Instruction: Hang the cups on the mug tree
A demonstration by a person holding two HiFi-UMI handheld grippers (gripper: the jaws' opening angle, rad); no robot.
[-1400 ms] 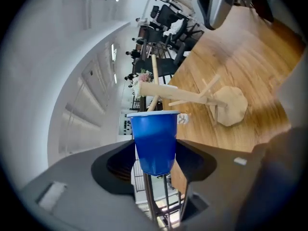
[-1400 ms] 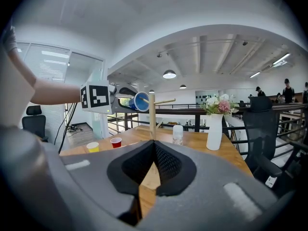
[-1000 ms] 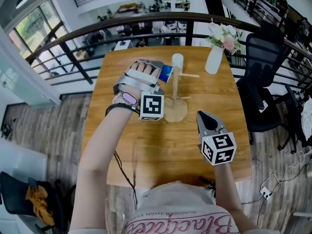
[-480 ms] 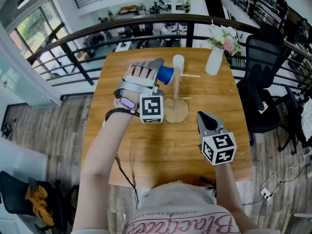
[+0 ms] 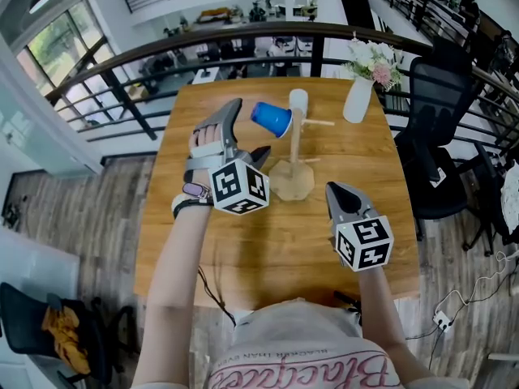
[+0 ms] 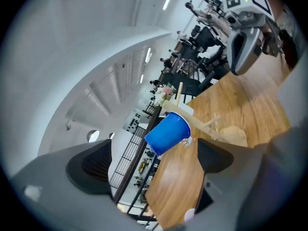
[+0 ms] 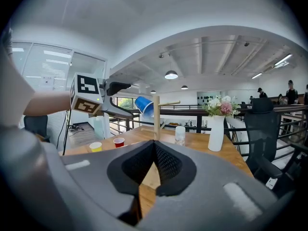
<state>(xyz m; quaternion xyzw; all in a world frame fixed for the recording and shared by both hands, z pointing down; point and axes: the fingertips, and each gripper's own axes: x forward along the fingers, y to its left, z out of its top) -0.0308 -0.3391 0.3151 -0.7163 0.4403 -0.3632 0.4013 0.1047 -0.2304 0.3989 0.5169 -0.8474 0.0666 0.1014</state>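
A blue cup hangs tilted on an upper peg of the wooden mug tree at the middle of the table; it also shows in the left gripper view and in the right gripper view. My left gripper is just left of the cup. Its jaws have just been opening and now stand wide, with the cup ahead of them and touching neither pad. My right gripper hovers over the table's near right part, shut and empty, its tips pointing toward the tree.
A pale translucent cup stands behind the tree, and a white vase of flowers at the table's far right. A yellow cup and a red cup sit at the left. A black office chair is right of the wooden table.
The left gripper opened and let go of the blue cup, which now hangs on the peg. The gripper rolled over and drew back to the left. The right gripper has not moved.
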